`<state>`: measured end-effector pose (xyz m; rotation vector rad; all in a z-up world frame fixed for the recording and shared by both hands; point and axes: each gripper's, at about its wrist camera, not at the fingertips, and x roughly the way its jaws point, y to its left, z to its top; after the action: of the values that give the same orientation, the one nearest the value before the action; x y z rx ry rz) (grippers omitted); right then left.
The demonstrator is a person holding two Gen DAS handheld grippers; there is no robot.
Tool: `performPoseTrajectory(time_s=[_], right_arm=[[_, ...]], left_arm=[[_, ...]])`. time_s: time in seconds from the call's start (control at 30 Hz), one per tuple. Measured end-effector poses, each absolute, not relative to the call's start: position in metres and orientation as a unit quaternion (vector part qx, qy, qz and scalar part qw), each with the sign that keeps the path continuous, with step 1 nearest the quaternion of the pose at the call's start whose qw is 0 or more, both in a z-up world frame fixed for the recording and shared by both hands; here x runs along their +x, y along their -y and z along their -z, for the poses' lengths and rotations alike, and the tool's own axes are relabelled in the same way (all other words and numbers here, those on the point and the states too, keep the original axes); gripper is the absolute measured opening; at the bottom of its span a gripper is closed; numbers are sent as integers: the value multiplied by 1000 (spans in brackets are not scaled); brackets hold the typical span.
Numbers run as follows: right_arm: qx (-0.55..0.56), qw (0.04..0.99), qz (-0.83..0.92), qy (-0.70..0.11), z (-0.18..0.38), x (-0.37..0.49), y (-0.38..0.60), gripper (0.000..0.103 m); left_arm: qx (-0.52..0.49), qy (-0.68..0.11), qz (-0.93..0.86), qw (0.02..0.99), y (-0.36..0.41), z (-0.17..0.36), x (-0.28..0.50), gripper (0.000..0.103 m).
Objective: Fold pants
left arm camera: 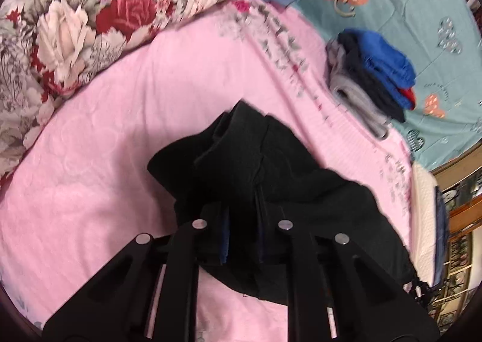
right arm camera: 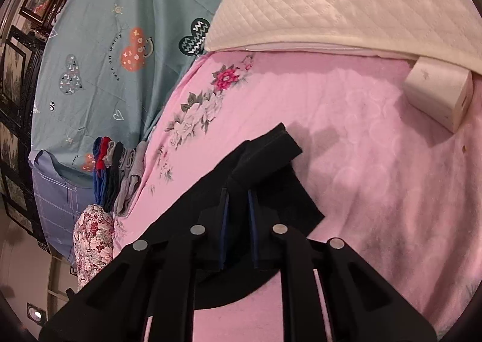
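Black pants (left arm camera: 256,161) hang bunched above a pink bedsheet (left arm camera: 120,137). My left gripper (left arm camera: 242,209) is shut on a thick fold of the black cloth, which drapes down to the right of the fingers. In the right wrist view my right gripper (right arm camera: 239,200) is shut on another part of the black pants (right arm camera: 265,167); a flat edge of the cloth sticks out past the fingertips and a panel hangs to the right. Both pairs of blue-lined pads are pressed into the fabric.
A floral quilt (left arm camera: 84,20) lies at the upper left. A stack of folded clothes (left arm camera: 370,77) in blue, red, black and grey sits on a teal sheet (left arm camera: 406,4). A cream quilted pad (right arm camera: 346,1) and a white box (right arm camera: 436,98) lie at the right.
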<state>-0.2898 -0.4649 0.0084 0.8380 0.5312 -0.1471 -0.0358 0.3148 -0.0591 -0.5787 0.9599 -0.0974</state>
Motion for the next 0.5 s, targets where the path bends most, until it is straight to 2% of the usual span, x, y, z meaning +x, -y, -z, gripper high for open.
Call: performPoseTrajectory(time_s=[0.13,0.27,0.5], right_arm=[[381,891,51,-241,-34,-293,449,13],[385,885,58,-256,-26,-297,443,13],[422,858,87,-279,16,-299,457,12]], left_arm=[[-285,-441,70,848,-321,34,-31,13],[-283,-447,87,844,-329,25,-30,14],[-297,-506,67,807,-338,74,-26,13]])
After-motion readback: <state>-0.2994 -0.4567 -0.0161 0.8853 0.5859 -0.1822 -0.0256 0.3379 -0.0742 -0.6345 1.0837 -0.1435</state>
